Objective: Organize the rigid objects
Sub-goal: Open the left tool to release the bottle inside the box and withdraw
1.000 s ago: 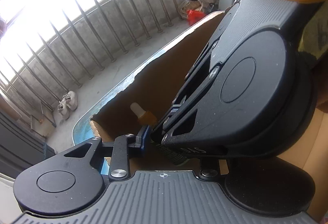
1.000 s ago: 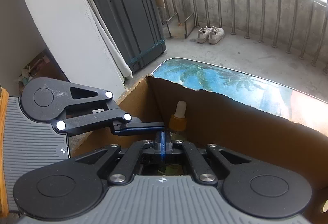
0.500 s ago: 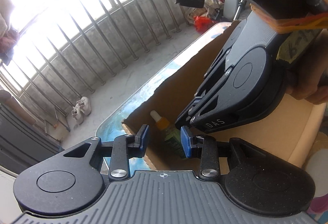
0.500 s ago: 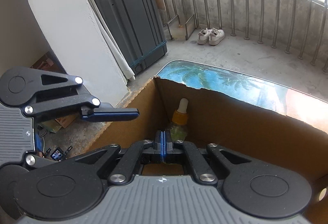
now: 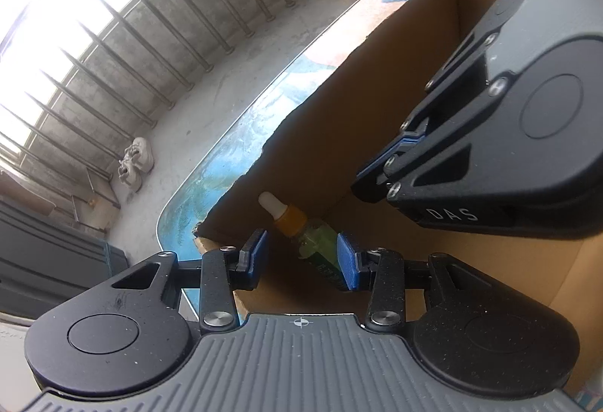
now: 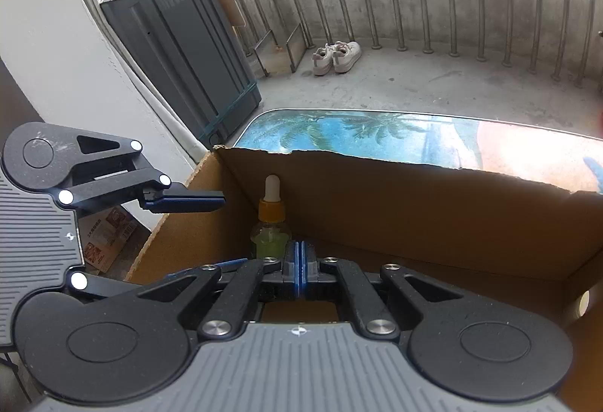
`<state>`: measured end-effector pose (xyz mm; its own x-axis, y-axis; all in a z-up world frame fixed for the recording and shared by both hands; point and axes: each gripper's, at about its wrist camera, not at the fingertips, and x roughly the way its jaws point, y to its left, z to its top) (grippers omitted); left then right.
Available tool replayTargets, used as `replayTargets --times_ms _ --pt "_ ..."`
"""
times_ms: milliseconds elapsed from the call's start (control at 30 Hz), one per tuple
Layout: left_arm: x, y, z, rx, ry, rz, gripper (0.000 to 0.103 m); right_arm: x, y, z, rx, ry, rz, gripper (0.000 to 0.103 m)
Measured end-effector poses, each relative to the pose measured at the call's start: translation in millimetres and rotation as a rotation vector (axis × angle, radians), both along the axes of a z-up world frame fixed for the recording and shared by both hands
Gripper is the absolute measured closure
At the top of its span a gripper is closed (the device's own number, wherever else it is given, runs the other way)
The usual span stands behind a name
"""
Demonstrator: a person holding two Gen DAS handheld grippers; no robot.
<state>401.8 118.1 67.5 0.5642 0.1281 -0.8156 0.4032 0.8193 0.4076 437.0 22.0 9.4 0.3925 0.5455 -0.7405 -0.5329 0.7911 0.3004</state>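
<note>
Cardboard box (image 6: 414, 223) sits on a table with a palm-tree print (image 6: 377, 133), open top, far edge torn and ragged. Walls look thin and will likely flex if bumped.

Left gripper (image 5: 301, 255) hangs over the near left corner of the box, jaws opening, pads clear of anything; the bottle shows in the gap between them but lower down, untouched. Right gripper (image 6: 300, 270) over the box middle, jaws pressed together, nothing between them.

Dropper bottle (image 6: 270, 220) stands upright in the far left corner of the box, close to both walls (whether it touches them I cannot tell). Clear body with green liquid, amber collar, white rubber bulb on top.

Handling, my guess: small and light, stiff body, probably glass or hard plastic, so smooth and apt to slip, and breakable if dropped. Tall and narrow, easy to tip. Best hold is across the body below the collar; the bulb is soft and would squash.
</note>
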Motion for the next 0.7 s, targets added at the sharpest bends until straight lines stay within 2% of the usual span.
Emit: replayTargets --times_ms 100,233,433,500,567,600,633,700 --pt "8 -3 0 -0.004 -0.003 0.074 0.062 4 -3 -2 -0.014 -0.005 -0.008 0.101" --pt "18 5 -1 -0.073 0.049 0.159 0.059 7 -5 -3 -0.015 -0.003 -0.009 0.101" --pt "24 7 -7 -0.093 0.066 0.189 0.058 14 -9 -3 -0.003 0.002 -0.022 0.1" --pt "24 5 -8 -0.087 0.059 0.185 0.067 16 -11 -4 0.004 0.007 -0.02 0.1" --pt "21 4 -9 -0.076 0.033 0.171 0.07 17 -12 -6 0.007 0.012 -0.026 0.1" --pt "19 4 -8 -0.076 0.019 0.171 0.079 18 -13 -7 0.009 0.017 -0.025 0.1" --pt "17 5 -7 -0.078 -0.001 0.169 0.083 19 -13 -8 0.011 0.022 -0.025 0.1" --pt "11 5 -4 -0.086 -0.02 0.152 0.083 19 -13 -9 0.013 0.022 -0.02 0.1"
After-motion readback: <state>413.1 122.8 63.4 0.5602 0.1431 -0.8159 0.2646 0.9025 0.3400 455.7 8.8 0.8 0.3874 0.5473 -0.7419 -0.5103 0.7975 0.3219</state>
